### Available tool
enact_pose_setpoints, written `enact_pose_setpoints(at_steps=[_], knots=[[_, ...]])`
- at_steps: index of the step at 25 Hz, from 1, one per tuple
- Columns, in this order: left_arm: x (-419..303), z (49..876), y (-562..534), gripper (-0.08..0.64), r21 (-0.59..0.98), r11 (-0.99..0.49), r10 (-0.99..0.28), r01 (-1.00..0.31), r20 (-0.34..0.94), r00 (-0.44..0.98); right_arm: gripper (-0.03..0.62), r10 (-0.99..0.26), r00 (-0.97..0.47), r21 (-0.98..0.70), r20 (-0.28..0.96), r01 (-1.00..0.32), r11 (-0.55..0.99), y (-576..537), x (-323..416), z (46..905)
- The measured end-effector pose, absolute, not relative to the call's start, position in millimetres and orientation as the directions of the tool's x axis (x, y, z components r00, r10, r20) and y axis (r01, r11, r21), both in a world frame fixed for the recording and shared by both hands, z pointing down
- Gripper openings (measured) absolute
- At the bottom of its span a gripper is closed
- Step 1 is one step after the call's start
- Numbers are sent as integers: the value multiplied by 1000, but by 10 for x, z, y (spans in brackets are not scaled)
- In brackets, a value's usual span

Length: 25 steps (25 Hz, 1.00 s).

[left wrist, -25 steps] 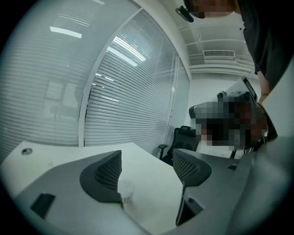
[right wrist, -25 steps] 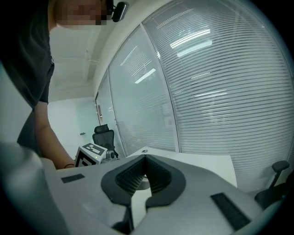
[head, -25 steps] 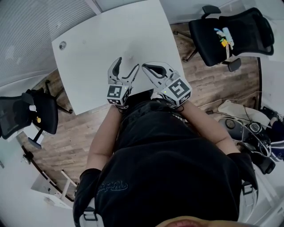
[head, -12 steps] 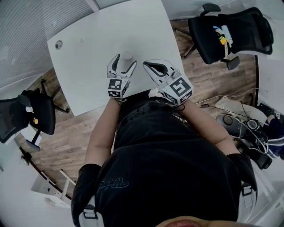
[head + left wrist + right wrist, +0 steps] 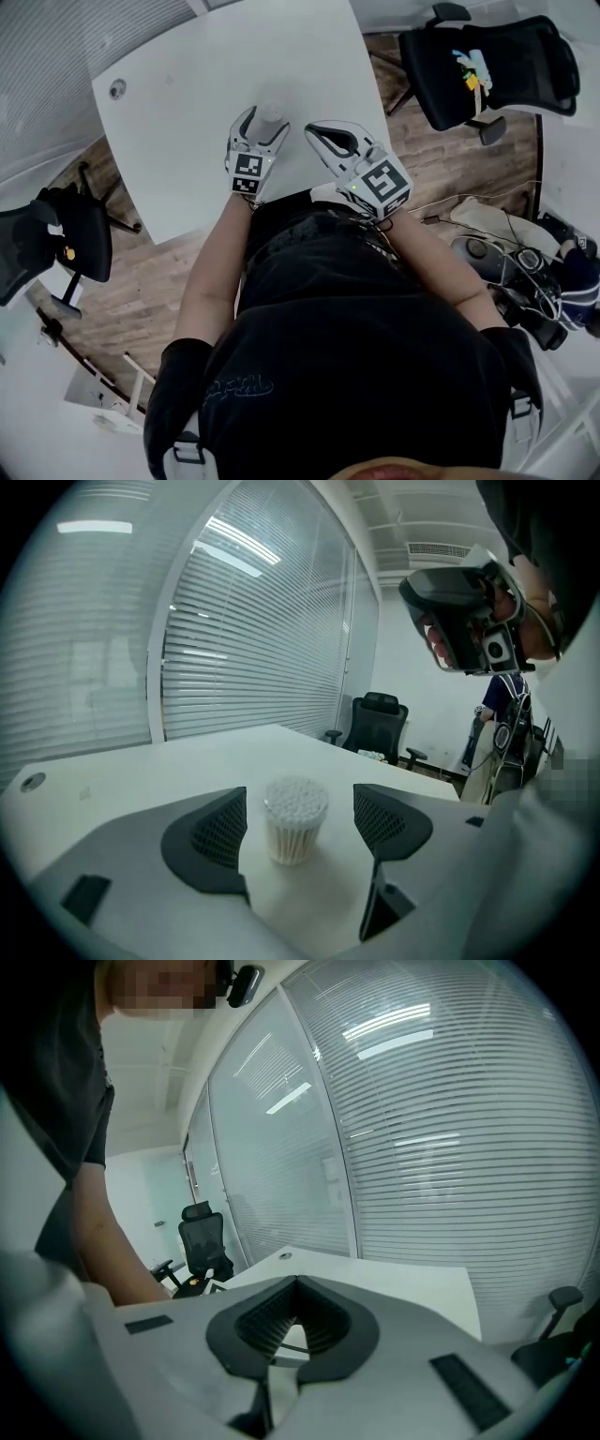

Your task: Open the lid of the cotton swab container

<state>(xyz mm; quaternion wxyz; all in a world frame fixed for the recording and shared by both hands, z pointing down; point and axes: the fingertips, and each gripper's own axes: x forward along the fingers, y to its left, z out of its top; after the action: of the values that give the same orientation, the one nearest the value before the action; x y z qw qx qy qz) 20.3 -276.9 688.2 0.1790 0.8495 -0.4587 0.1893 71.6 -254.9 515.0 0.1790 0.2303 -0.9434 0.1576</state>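
Left tool [image 5: 265, 124] jaws apart, straddling cotton swab container [image 5: 295, 819], pads clear of it. Container upright on white surface [image 5: 187, 94]. Right tool [image 5: 312, 130] jaws together, empty.

We are seeing the cotton swab container [image 5: 295, 825] standing between the left gripper's [image 5: 299, 803] parted jaws, with a gap showing on either side. Beyond both tongs we are finding open table [image 5: 206, 84]. The right gripper [image 5: 310, 130], jaws together, is crowding the left one's right flank.
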Motion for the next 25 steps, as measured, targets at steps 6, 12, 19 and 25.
enact_pose_setpoints(at_steps=[6,12,19,25], knots=[[169,7051,-2829,350,135,-495,-700,-858,523,486,21,-382,-820,-223,426,-504,834,-2632,713,5201],[203,7240,-2890,350,110,-488,-684,-866,568,458,21,-390,-815,-218,428,-512,831,-2731,666,5218],[241,7380,-2866,350,77,-446,-674,-892,627,391,21,-400,-806,-228,436,-529,817,-2742,710,5272],[278,7435,-2898,348,65,-439,-669,-896,642,374,21,-398,-802,-228,445,-532,815,-2731,749,5309]])
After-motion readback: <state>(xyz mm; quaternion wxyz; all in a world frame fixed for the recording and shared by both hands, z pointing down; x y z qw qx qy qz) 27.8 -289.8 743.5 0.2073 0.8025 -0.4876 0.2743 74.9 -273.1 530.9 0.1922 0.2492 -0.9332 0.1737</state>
